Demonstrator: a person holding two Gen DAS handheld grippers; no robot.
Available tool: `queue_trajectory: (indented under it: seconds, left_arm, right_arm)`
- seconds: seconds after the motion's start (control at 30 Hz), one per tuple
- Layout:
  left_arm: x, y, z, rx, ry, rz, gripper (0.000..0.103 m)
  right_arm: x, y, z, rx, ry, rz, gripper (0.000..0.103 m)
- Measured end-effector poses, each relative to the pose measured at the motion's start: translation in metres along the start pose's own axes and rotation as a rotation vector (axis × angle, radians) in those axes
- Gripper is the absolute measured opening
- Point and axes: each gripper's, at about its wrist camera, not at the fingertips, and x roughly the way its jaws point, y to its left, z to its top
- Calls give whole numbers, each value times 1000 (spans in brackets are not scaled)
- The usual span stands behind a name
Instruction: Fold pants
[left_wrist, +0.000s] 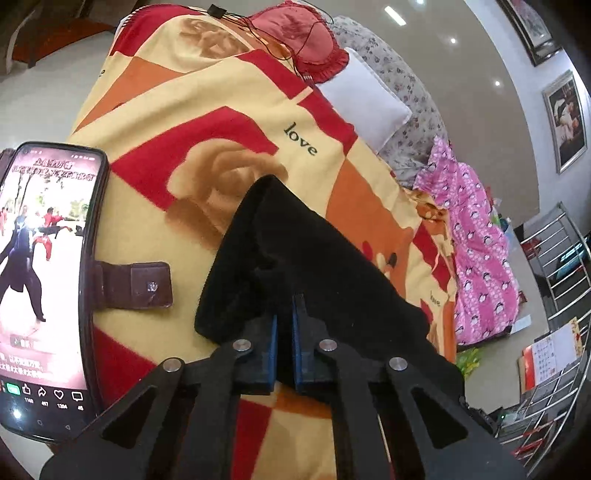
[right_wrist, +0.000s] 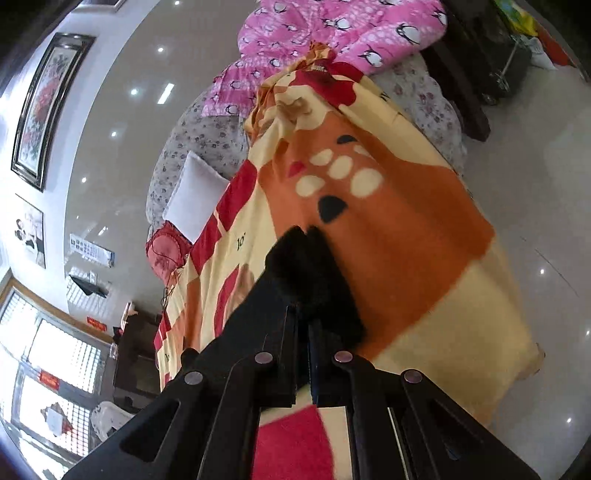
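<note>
On the patterned red, orange and cream fleece blanket (left_wrist: 229, 122) lie the black fleece pants (left_wrist: 295, 251), bunched into a folded wedge near the middle of the bed. The left gripper (left_wrist: 283, 321) has its blue-padded fingers (left_wrist: 272, 347) drawn close on a fold of the black cloth, though a narrow gap between the pads leaves the firmness of the hold unclear. The right gripper (right_wrist: 303, 317) is pinched tight on another bunch of the same pants (right_wrist: 306, 266).

By my reading, a fold is under way, both ends held together. The next move calls for laying the held edges down squarely over the rest and letting go without dragging the cloth.

Only the left view shows the smartphone in a brown wallet case (left_wrist: 48, 280), propped at the left with a video playing. Only the right view shows the window (right_wrist: 55, 354) and the blanket's near right corner.
</note>
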Motion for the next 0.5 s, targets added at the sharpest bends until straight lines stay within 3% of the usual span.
queue_trajectory:
  seconds: [0.2, 0.27, 0.33, 0.43, 0.5]
  left_arm:
    - [-8, 0, -2, 2, -27, 15, 5]
    - [-16, 0, -4, -3, -52, 40, 10]
    - [-29, -4, -6, 16, -111, 80, 12]
    - [-55, -20, -7, 75, -250, 127, 20]
    - [-67, -37, -9, 141, -329, 126, 35]
  right_arm:
    - [-9, 4, -5, -39, -10, 3, 3]
    - [-9, 2, -9, -49, -13, -17, 4]
    - [-10, 1, -11, -69, -31, -53, 9]
    - [-25, 7, -13, -140, -133, -164, 9]
    - [-37, 20, -14, -211, -205, -221, 10]
